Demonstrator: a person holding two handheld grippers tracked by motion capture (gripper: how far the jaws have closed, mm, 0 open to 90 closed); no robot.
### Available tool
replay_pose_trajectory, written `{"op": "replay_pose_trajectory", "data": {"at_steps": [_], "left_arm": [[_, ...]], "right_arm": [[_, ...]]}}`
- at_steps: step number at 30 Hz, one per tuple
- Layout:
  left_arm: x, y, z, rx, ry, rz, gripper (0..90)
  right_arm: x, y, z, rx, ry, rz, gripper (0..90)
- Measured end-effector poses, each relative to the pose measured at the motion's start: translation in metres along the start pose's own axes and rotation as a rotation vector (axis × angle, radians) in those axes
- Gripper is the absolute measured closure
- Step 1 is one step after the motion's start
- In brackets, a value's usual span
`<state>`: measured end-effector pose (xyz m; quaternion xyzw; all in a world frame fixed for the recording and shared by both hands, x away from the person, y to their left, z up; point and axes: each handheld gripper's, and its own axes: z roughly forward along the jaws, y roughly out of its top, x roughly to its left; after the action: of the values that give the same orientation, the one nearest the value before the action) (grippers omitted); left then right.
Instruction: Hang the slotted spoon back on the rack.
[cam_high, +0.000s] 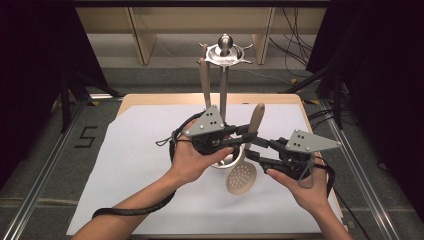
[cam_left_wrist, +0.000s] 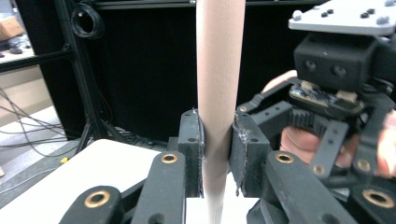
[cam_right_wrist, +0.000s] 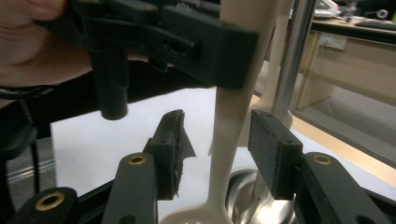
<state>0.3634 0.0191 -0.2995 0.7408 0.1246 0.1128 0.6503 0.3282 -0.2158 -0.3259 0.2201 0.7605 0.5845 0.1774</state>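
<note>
Near the table's (cam_high: 150, 150) middle, my left gripper (cam_left_wrist: 217, 154) is clamped on the skimmer (cam_high: 242, 175) handle so my right gripper (cam_right_wrist: 217, 154), jaws apart around it, can let go.

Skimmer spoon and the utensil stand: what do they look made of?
Skimmer spoon: probably matte beige plastic or silicone; handle and perforated head share one even colour, with no grain or shine. Utensil stand: polished metal, likely steel; its post and top ring reflect light like a mirror.

skimmer (cam_high: 241, 175) right of rack base (cam_high: 223, 161)
</note>
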Motion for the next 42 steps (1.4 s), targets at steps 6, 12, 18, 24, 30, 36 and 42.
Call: {"op": "replay_pose_trajectory", "data": {"at_steps": [6,12,18,24,30,36,42], "left_arm": [[0.002,0.001,-0.004,-0.014,-0.036,-0.018,75.1],[0.002,0.001,-0.005,-0.013,-0.056,-0.016,75.0],[0.003,0.0,-0.007,-0.012,-0.075,-0.029,75.0],[0.002,0.001,-0.008,-0.011,-0.083,-0.025,75.0],[0.002,0.001,-0.01,-0.012,-0.117,-0.037,75.0],[0.001,-0.001,-0.009,-0.024,-0.122,-0.045,74.5],[0.0,-0.001,-0.006,-0.028,-0.063,-0.016,63.1]], "right_arm": [[-0.004,0.001,-0.002,0.006,0.053,0.0,57.5],[-0.006,-0.001,0.001,0.023,0.102,-0.003,62.7],[-0.01,0.0,0.002,0.022,0.133,-0.044,65.9],[-0.02,0.0,0.007,0.031,0.222,-0.06,66.1],[-0.023,-0.002,0.014,0.032,0.282,-0.071,74.1],[-0.021,0.0,0.012,0.063,0.276,-0.019,78.0],[-0.006,0.009,0.011,0.113,0.098,0.038,78.3]]}}
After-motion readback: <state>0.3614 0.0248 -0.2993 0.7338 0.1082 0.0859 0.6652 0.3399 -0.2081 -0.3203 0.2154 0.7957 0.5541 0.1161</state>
